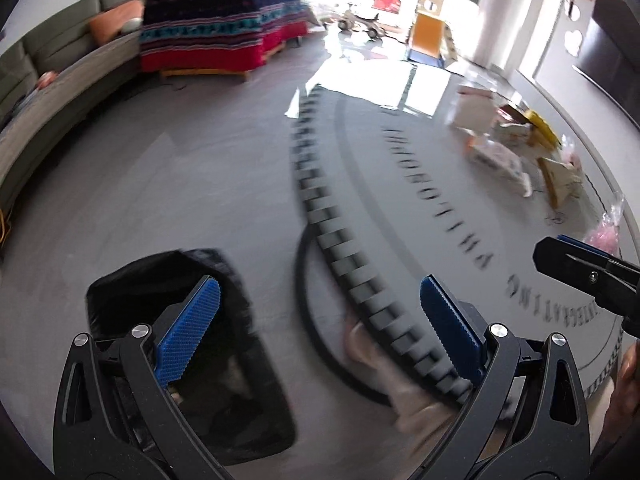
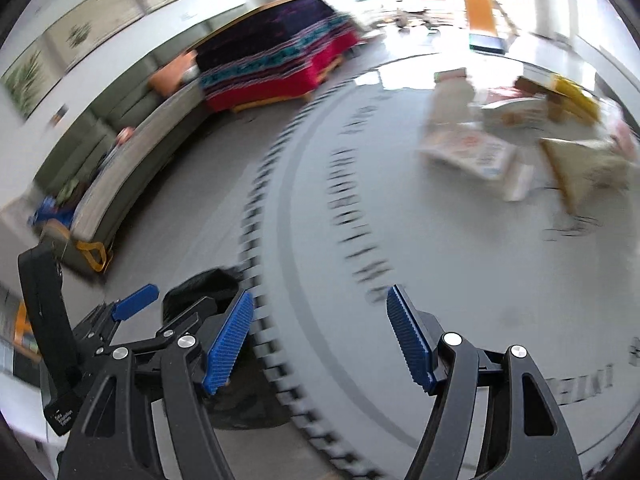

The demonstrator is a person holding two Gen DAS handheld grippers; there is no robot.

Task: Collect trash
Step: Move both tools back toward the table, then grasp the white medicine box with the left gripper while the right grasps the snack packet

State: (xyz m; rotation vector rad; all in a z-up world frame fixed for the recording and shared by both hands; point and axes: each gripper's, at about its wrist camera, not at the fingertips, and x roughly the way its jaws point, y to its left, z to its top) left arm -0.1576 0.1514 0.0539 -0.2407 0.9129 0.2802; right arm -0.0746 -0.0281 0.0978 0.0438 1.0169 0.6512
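Both tools, left tool [image 1: 316, 320] and right tool [image 2: 320, 332], gape empty; steer toward the litter [image 2: 492, 148] at 1 o'clock (bin bag [image 1: 192, 360] nearby), approaching low and squarely.

The lettering [image 1: 436, 196] on the round mat smears past reading. The heap of trash [image 2: 516, 140] blurs into pale, yellow shapes, and the black bin's [image 1: 188, 360] contents sit half-hidden behind a gripper finger.
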